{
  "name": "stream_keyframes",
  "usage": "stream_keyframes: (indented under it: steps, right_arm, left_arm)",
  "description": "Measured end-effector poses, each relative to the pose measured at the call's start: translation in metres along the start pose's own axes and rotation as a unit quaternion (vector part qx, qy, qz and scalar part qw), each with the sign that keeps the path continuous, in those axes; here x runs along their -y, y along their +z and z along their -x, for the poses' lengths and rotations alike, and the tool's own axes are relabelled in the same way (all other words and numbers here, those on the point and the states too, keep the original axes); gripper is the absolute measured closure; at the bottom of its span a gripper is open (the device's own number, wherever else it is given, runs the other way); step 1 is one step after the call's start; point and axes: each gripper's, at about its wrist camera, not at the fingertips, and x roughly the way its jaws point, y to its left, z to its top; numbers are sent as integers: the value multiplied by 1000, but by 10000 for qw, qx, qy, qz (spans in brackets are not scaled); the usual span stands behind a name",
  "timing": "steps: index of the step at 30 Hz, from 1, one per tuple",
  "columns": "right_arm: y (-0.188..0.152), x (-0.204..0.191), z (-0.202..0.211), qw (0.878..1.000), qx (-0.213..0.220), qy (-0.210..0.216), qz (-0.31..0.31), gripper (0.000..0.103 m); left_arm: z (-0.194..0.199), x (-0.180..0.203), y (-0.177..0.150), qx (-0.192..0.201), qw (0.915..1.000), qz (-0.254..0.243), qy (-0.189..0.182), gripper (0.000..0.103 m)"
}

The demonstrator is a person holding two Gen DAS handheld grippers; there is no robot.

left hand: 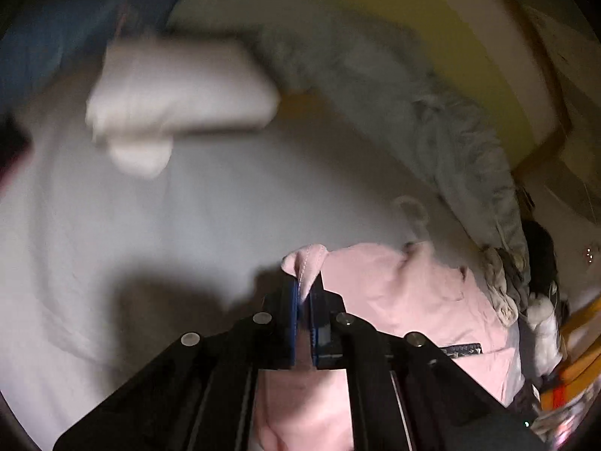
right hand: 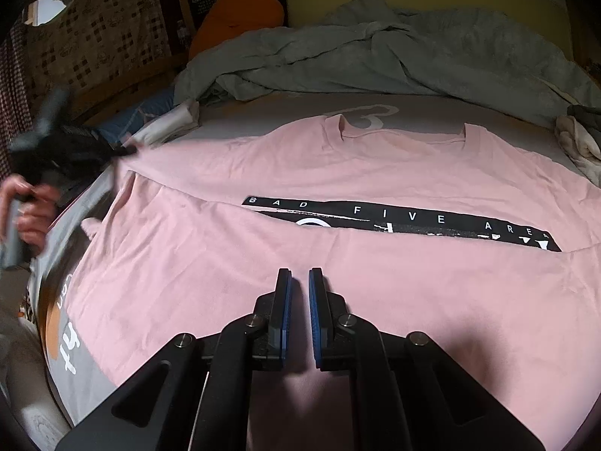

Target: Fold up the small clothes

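Two claws: left gripper (left hand: 305, 293) pinches the pink T-shirt (right hand: 338, 173) sleeve edge; right gripper (right hand: 299, 282) nearly together, empty, bare grey sheet (left hand: 188, 203) beyond.

You have one pink T-shirt (right hand: 338, 173) laid out, bearing one black printed band (right hand: 405, 225). You have two grippers in play: the left gripper (left hand: 304, 297) and the right gripper (right hand: 299, 282), two fingers each. One grey blanket (right hand: 375, 56) lies bunched behind the shirt. One folded white item (left hand: 180, 90), blurred. One orange cushion (right hand: 236, 15). One hand (right hand: 28, 210) visible. One small crumpled pale cloth (right hand: 578, 143) at the right edge.
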Motion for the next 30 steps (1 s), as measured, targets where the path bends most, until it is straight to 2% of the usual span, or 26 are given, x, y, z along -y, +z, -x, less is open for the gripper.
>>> stream_keyframes:
  steps: [2, 4, 5, 7, 8, 11, 13, 15, 16, 19, 20, 21, 23, 24, 27, 30]
  right_arm:
    - [0, -3, 0, 10000, 1, -61, 64, 94]
    - [1, -4, 1, 10000, -9, -69, 70, 94]
    - [2, -4, 2, 9999, -18, -76, 65, 94]
    - [5, -4, 6, 9999, 0, -129, -46, 94]
    - [8, -1, 11, 9998, 47, -88, -171, 94]
    - [17, 10, 26, 9985, 149, 87, -522, 94]
    - [25, 20, 36, 9976, 225, 174, -636, 93]
    - [30, 28, 43, 9973, 315, 164, -650, 80]
    - [33, 31, 43, 9972, 308, 154, -657, 78]
    - [41, 34, 39, 9965, 253, 223, -765, 77]
    - [44, 31, 36, 9963, 240, 281, -778, 77]
    - [47, 28, 33, 9963, 211, 361, -757, 77]
    - [54, 19, 18, 9953, 24, 629, -737, 74]
    - [57, 16, 12, 9947, -70, 686, -769, 73]
    - [74, 15, -21, 9900, -413, 792, -1092, 73]
    - [91, 19, -48, 9830, -713, 908, -1431, 68]
  left_arm:
    - [22, 39, 2, 220, 9988, -424, -114, 99]
    - [32, 76, 0, 316, 9964, -782, 88, 99]
    - [34, 93, -5, 258, 9960, -852, 118, 99]
    - [36, 126, -21, 180, 9936, -1101, -165, 99]
    - [34, 142, -32, 141, 9915, -1281, -193, 99]
    - [11, 170, -70, -66, 9875, -1558, -231, 97]
    - [-7, 168, -105, -207, 9877, -1544, -112, 95]
    - [-25, 153, -135, -430, 9891, -1402, -98, 82]
    - [-29, 144, -148, -547, 9897, -1315, -156, 80]
    - [-10, 125, -177, -564, 9915, -1159, -183, 78]
    - [1, 125, -182, -557, 9907, -1221, -238, 74]
    - [14, 124, -186, -416, 9893, -1392, -117, 71]
    - [35, 117, -179, 36, 9879, -1510, 341, 65]
    - [41, 112, -171, 219, 9880, -1462, 454, 60]
    - [42, 91, -135, 425, 9930, -1051, 329, 58]
    - [28, 78, -110, 362, 9966, -714, 180, 55]
